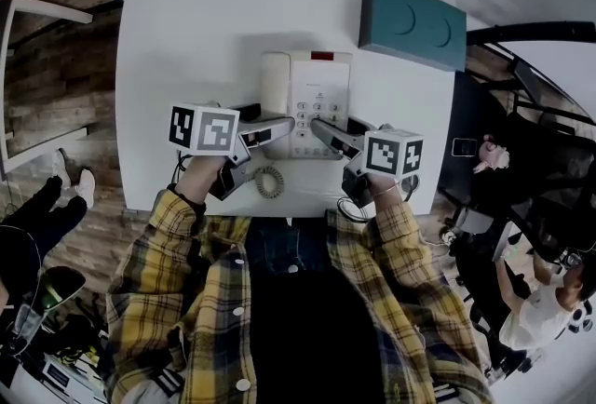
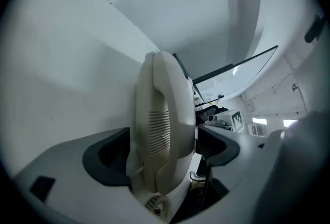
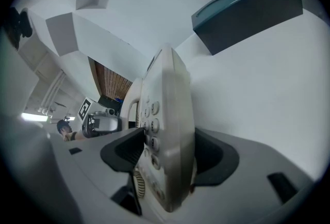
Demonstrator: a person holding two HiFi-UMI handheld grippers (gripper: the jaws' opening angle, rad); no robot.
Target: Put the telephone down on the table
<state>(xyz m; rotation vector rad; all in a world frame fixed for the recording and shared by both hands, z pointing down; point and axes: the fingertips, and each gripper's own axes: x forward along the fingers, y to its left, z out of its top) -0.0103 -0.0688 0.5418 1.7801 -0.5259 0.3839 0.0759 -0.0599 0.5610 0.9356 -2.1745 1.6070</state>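
Left gripper (image 1: 282,125) and right gripper (image 1: 323,127) clamp phone (image 1: 317,90) sides at counter (image 1: 186,39) near edge. Looks like set-down step: lower flat, then release.

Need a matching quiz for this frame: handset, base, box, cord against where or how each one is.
Things:
1. handset
2. base
3. box
4. cord

Places/states:
A. teal, far right on the table
B. between the left tool's jaws
C. coiled, at the near table edge
D. between the right tool's jaws

Pairs: 1-B, 2-D, 3-A, 4-C
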